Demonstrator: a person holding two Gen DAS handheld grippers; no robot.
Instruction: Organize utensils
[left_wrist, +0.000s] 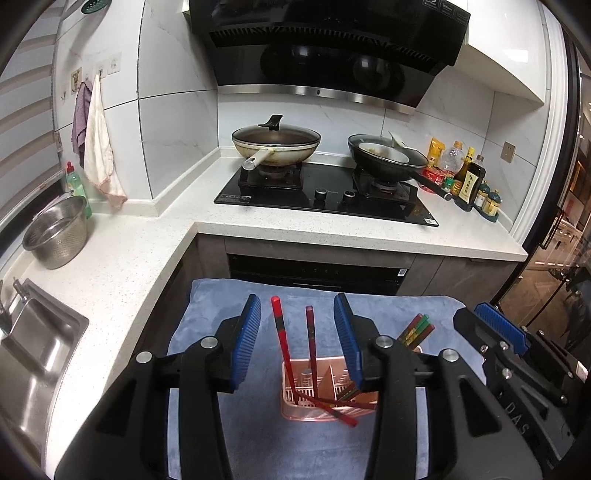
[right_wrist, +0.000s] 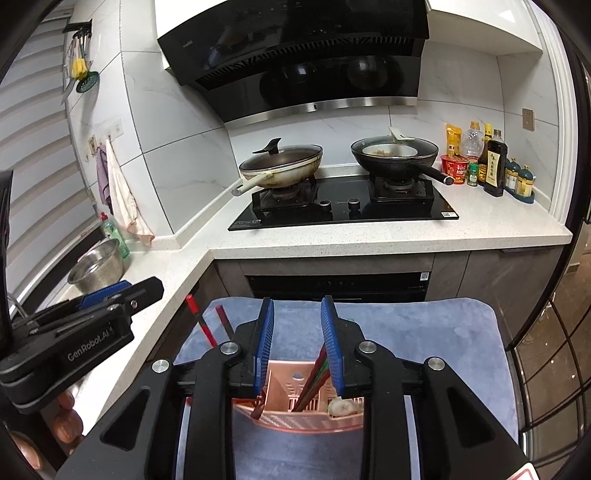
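- Left gripper (left_wrist: 297, 339) hung over the pink utensil basket (left_wrist: 295, 410), jaws spread, nothing pinched. Two red chopsticks (left_wrist: 282, 339) stood in the gap between the blue pads (left_wrist: 249, 332), clear of both.
- Those two sticks leaned in the basket's left compartment, long axes near upright, tips down in the slots and tops tilted a little toward the stove (left_wrist: 325, 195). Another red stick lay aslant across the basket's floor.
- Right gripper (right_wrist: 297, 339) sat just beside the left, over the basket's right half, jaws parted narrower. A bundle of red-and-green chopsticks (right_wrist: 314, 376) rose between its pads, leaning against or very near the right pad; I could not tell if it touched. No squeeze apparent.
- Basket rested on a blue cloth (right_wrist: 424, 332) in front of the counter (right_wrist: 369, 240), below both grippers.
- Judgement: both sets looked delivered into the basket. The next move turns on lifting each gripper straight along the sticks' upright axes, so the pads don't drag them over.
- Left hand nearer the red pair; right nearer the mixed bundle.
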